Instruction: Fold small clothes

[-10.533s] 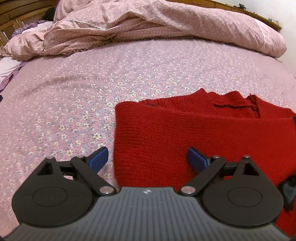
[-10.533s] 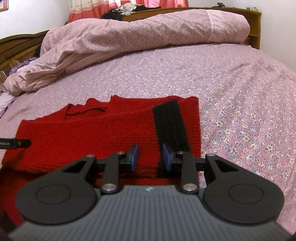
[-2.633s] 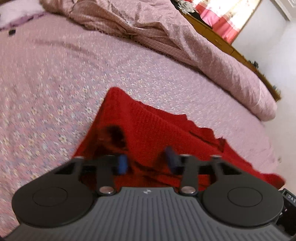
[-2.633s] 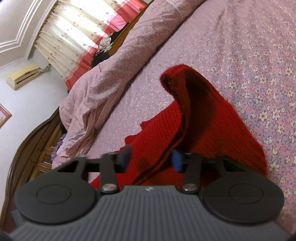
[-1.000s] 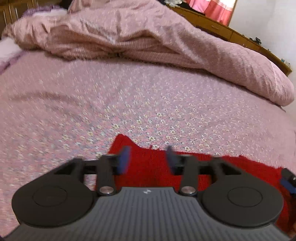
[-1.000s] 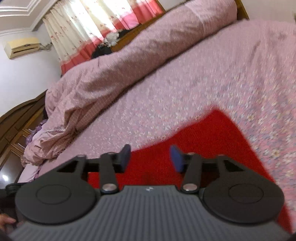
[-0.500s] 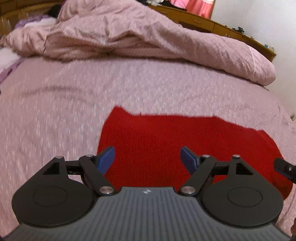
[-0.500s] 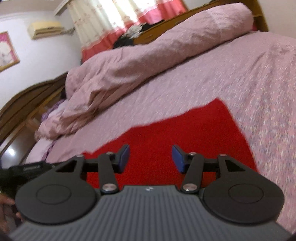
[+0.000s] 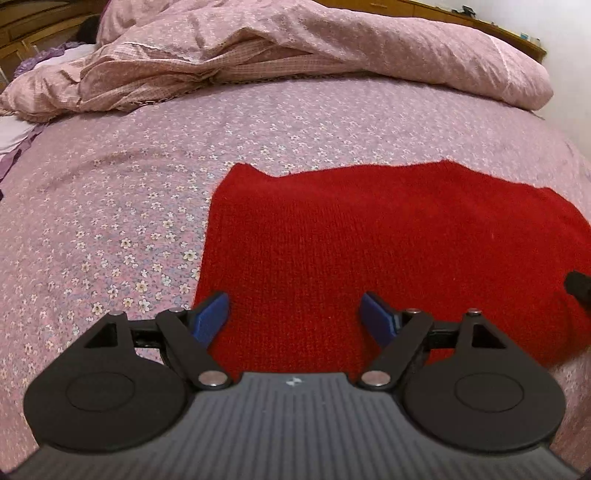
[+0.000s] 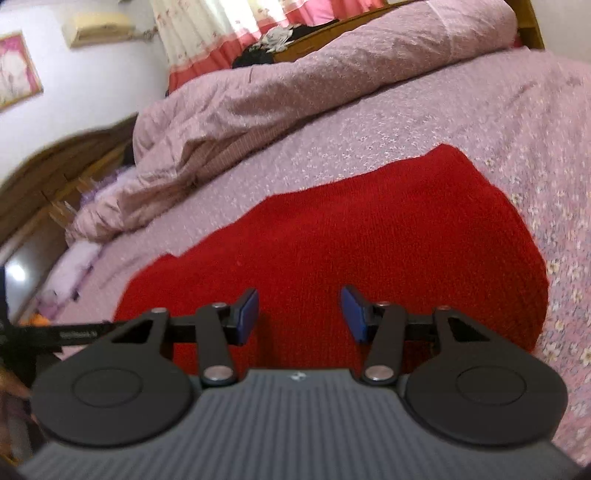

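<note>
Your left claw (image 9: 295, 314) stands wide, its blue pads (image 9: 210, 315) spread apart with nothing between them, poised over the near left part of the red knitted sweater (image 9: 388, 251). Your right claw (image 10: 299, 314) is likewise wide and holds nothing, above the near edge of the same sweater (image 10: 351, 240). The sweater lies folded into a flat, roughly rectangular shape on the bed (image 9: 110, 206), on the pink sheet with small flowers, its surface smooth with one small raised corner at the far left. Beyond it, a rumpled pink duvet (image 9: 295, 48) is heaped along the far side of the bed. In the right wrist view you can see curtains (image 10: 221, 33) and a framed picture (image 10: 16, 66) on the wall, and part of your left tool shows at the left edge.
</note>
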